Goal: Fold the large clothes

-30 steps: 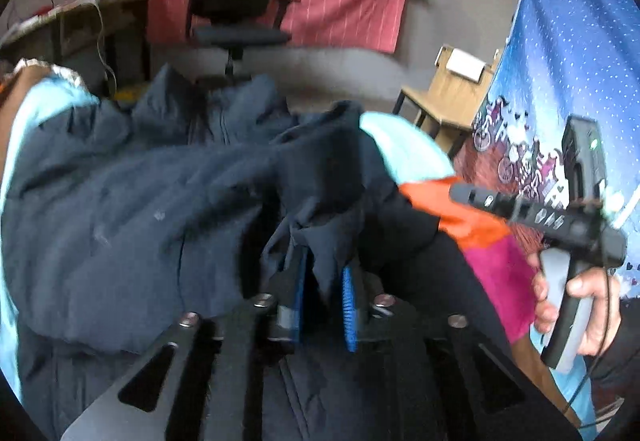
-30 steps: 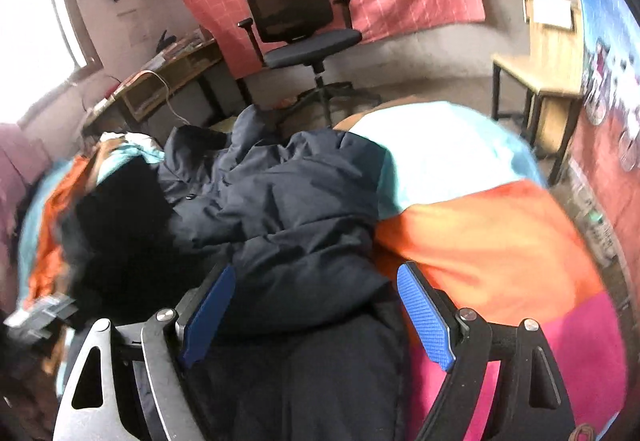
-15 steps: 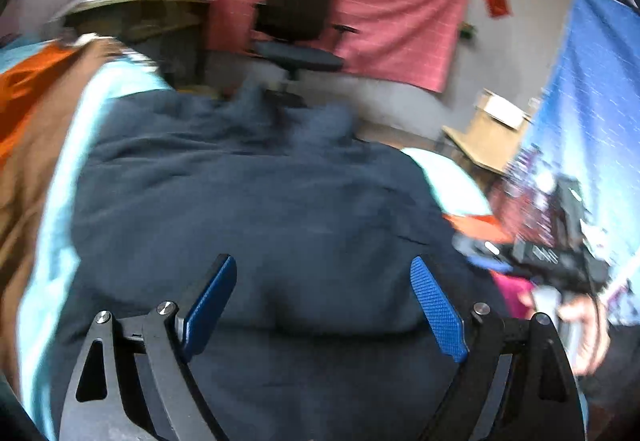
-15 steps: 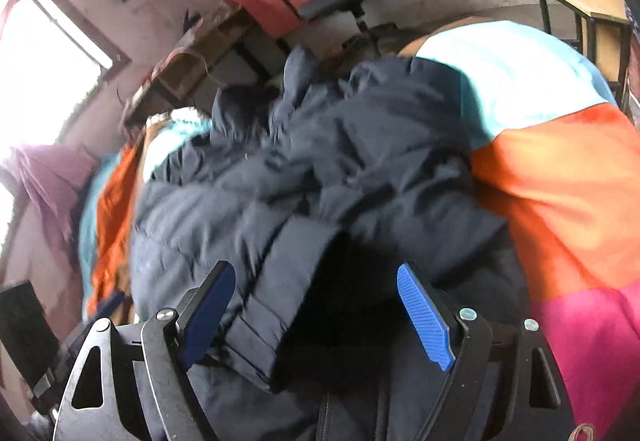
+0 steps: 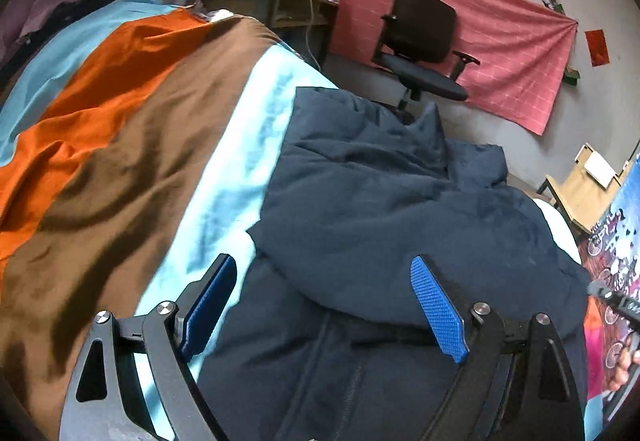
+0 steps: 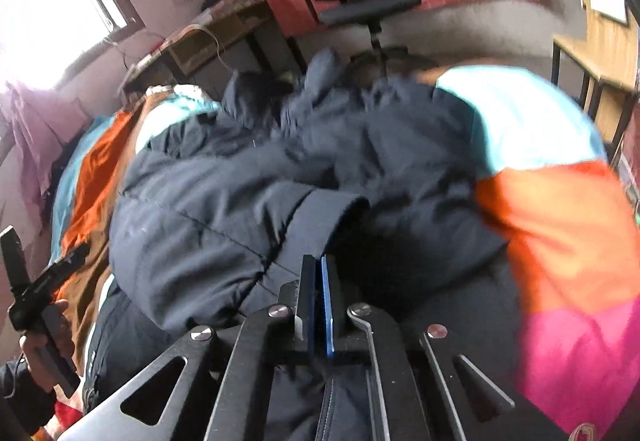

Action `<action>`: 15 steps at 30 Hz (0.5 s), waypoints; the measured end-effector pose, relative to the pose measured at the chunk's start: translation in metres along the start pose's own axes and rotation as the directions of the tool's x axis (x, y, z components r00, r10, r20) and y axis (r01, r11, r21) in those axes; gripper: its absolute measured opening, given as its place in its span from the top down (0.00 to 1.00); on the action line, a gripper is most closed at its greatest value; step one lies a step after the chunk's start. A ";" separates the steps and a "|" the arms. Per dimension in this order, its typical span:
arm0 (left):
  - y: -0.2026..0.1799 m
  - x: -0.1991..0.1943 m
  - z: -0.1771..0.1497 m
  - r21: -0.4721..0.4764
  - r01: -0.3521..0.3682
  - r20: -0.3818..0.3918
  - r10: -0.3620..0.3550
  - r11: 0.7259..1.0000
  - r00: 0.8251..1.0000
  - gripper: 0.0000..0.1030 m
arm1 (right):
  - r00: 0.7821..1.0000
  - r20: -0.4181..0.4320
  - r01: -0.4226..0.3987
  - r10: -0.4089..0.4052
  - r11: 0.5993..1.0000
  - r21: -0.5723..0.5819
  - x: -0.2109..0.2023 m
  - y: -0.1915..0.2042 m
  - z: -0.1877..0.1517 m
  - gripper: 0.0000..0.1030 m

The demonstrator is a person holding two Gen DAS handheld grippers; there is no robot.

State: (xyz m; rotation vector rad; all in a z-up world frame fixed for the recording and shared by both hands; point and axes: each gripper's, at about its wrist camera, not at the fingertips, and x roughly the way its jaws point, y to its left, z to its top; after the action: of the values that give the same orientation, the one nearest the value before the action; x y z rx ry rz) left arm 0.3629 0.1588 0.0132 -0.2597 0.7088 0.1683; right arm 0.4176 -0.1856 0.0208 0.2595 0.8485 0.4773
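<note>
**A:** Where is the jacket?

**B:** The dark navy jacket (image 5: pixel 400 201) lies heaped on a bed whose striped cover (image 5: pixel 132 145) runs in bands of light blue, orange, brown and pale blue, with orange and pink bands on the far side. It fills the middle of both wrist views, bunched toward the office chair (image 5: pixel 420 41) that stands in front of a red wall cloth (image 5: pixel 500 41).

**A:** And the left gripper?

**B:** The left gripper (image 5: pixel 324 305) hovers above the near edge of the jacket with its blue pads spread wide. One pad (image 5: pixel 208 305) sits over the pale blue band just beside the jacket's edge, the other (image 5: pixel 438 315) over the navy fabric. Nothing is clamped between them.

**A:** The right one?

**B:** The right gripper (image 6: pixel 320 281) has its pads pressed together, right at the ribbed cuff of a sleeve (image 6: pixel 320 225) that lies folded across the jacket's body. The cuff runs straight down to the fingertips, so it looks pinched, though the view is blurred and I cannot be sure how much fabric is caught.

**A:** Anything else of the person?

**B:** In the right wrist view a hand (image 6: pixel 38 345) at the lower left edge grips the left gripper's handle, beside the jacket's hem.
</note>
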 end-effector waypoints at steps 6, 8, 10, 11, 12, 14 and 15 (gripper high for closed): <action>-0.006 0.009 0.005 0.049 -0.018 -0.009 0.019 0.999 1.000 0.17 | 0.992 0.094 0.083 -0.083 0.997 0.004 -0.018 -0.006 0.029 0.97; -0.011 0.018 0.004 0.069 -0.016 -0.028 0.018 0.997 0.999 0.17 | 0.985 0.102 0.140 -0.142 0.990 0.019 -0.016 -0.014 0.032 0.98; -0.015 0.031 0.003 0.111 -0.036 -0.057 0.043 0.993 0.997 0.17 | 0.981 0.089 0.169 -0.170 0.985 0.019 -0.011 -0.022 0.032 0.98; -0.020 0.040 0.002 0.149 -0.059 -0.069 0.070 0.987 0.995 0.17 | 0.981 0.070 0.182 -0.183 0.983 0.015 -0.006 -0.025 0.032 0.98; -0.023 0.046 0.002 0.171 -0.073 -0.070 0.086 0.983 0.994 0.18 | 0.972 0.059 0.227 -0.228 0.974 0.014 -0.002 -0.027 0.029 0.98; -0.028 0.054 0.004 0.201 -0.084 -0.054 0.097 0.976 0.994 0.17 | 0.969 0.067 0.238 -0.237 0.971 -0.007 0.001 -0.026 0.027 0.96; -0.029 0.056 0.004 0.207 -0.081 -0.045 0.092 0.975 0.995 0.17 | 0.971 0.063 0.235 -0.232 0.971 -0.036 0.003 -0.022 0.027 0.96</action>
State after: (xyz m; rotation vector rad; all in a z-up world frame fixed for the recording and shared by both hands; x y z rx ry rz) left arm 0.4145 0.1360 -0.0158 -0.0362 0.7862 0.1705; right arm 0.4463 -0.2039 0.0273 0.1309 0.7993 0.2661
